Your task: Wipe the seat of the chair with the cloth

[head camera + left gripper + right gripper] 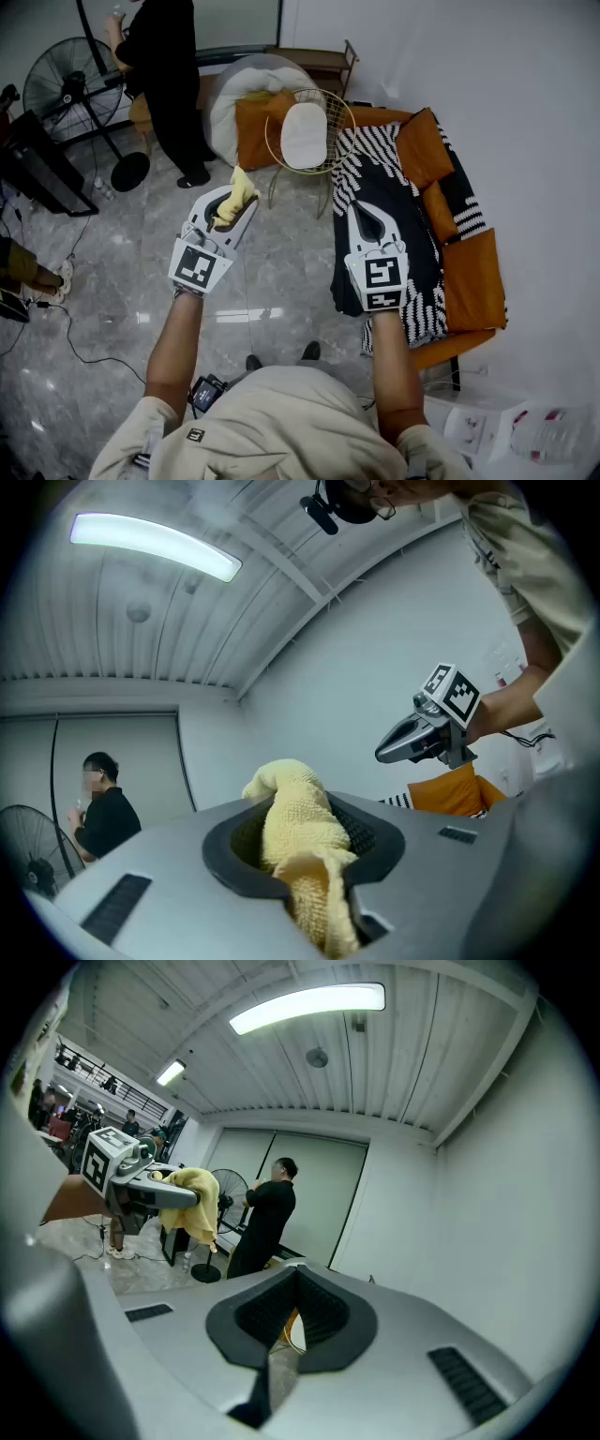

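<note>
While a person (169, 75) in black stands by the fan (64, 86) at far left, the L tool (234, 208) grips the yellow cloth (237, 187), bunched up thru its jaws, held in the air short of the wire chair (339, 120) w/ its white seat (304, 136). R tool (362, 210), jaws clenched on nothing, hangs by the orange sofa (473, 272) w/ striped throw (394, 187).

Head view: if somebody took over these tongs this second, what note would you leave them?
Left tongs: shut on the yellow terry cloth, held in the air.
Right tongs: shut, empty.
The gold wire chair with its white seat cushion stands ahead on the floor, beside the black-and-white striped sofa; neither tongs touches it.
Done: cloth in hand.
Left: wipe the seat.
</note>
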